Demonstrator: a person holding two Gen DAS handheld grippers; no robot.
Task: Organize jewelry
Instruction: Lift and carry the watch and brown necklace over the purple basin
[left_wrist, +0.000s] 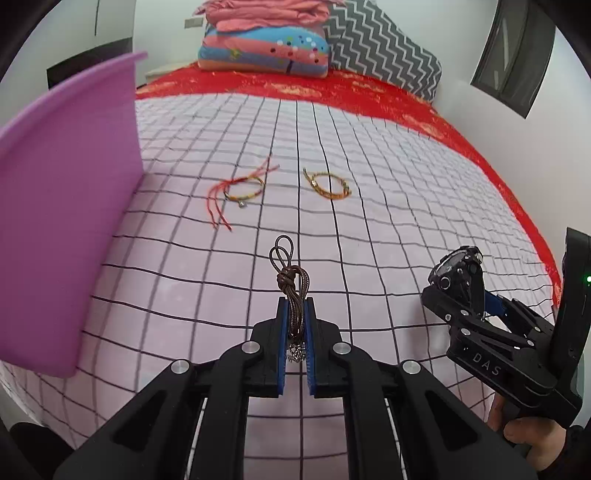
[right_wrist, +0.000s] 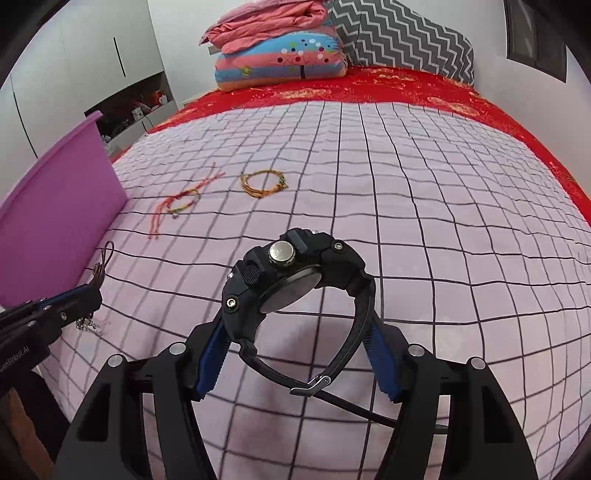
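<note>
My left gripper (left_wrist: 294, 314) is shut on a brown cord necklace (left_wrist: 291, 284); its knot and loop stick up past the fingertips and a small silver pendant hangs between the blue pads. My right gripper (right_wrist: 295, 332) is shut on a black wristwatch (right_wrist: 291, 273), pads pressing the strap on both sides, buckle hanging below. Both are lifted above the checked bedspread (left_wrist: 406, 206). In the left wrist view the right gripper (left_wrist: 465, 288) with the watch (left_wrist: 458, 266) sits at the right. A red-string bracelet (left_wrist: 243, 188) and a yellow braided bracelet (left_wrist: 328, 184) lie further off on the bed.
A purple bin (left_wrist: 66, 206) stands at the left edge of the bed, its wall close to my left gripper. Folded blankets (left_wrist: 266, 40) and a zigzag pillow (left_wrist: 384, 48) lie at the head. A red cover (right_wrist: 424, 92) borders the spread.
</note>
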